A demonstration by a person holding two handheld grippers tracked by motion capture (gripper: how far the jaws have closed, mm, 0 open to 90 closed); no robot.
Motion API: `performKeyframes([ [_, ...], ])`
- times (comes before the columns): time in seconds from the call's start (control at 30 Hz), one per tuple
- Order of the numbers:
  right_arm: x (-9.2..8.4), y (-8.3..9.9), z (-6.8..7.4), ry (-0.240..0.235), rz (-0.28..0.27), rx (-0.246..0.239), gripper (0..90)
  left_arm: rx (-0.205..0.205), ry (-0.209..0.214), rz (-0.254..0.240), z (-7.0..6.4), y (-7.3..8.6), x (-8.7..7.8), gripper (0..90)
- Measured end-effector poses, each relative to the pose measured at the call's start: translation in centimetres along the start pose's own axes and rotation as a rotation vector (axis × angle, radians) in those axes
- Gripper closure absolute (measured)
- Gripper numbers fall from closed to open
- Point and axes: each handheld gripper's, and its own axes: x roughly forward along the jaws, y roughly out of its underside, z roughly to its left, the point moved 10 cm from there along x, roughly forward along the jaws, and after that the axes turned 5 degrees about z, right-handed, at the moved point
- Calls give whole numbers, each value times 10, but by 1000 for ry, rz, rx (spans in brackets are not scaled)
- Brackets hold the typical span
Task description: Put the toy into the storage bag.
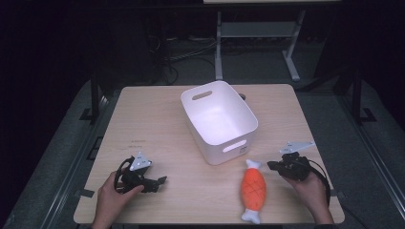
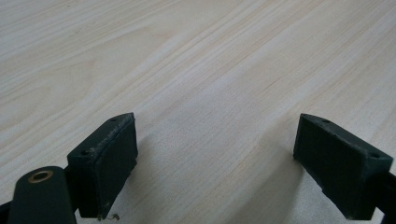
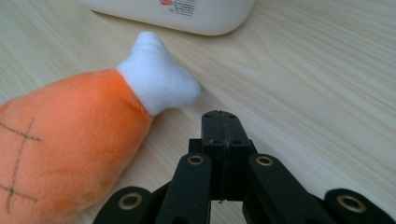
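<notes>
1. One orange plush drumstick (image 1: 252, 190) lies near the bench's front edge, just beside the right claw (image 1: 272, 165), whose jaws are pressed together, empty.
2. One left claw (image 1: 161, 181) gapes wide, empty.
3. One white bin (image 1: 218, 120) stands mid-bench.
4. Pale wood bench (image 1: 153, 124); dark room, grey floor.

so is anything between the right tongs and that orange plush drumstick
Nothing visible. The right tongs, shut and empty, sit just beside the plush drumstick, near its white end, with bare table between them. The white bin lies beyond the toy, not between.
</notes>
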Motion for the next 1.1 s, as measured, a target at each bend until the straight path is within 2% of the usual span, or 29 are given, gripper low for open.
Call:
performKeyframes([
  [0.53,13,-10,12,-28,30,-30,898,0,0,0,0,0,0,127],
  [1.1,27,-33,30,-64,36,-89,898,0,0,0,0,0,0,127],
])
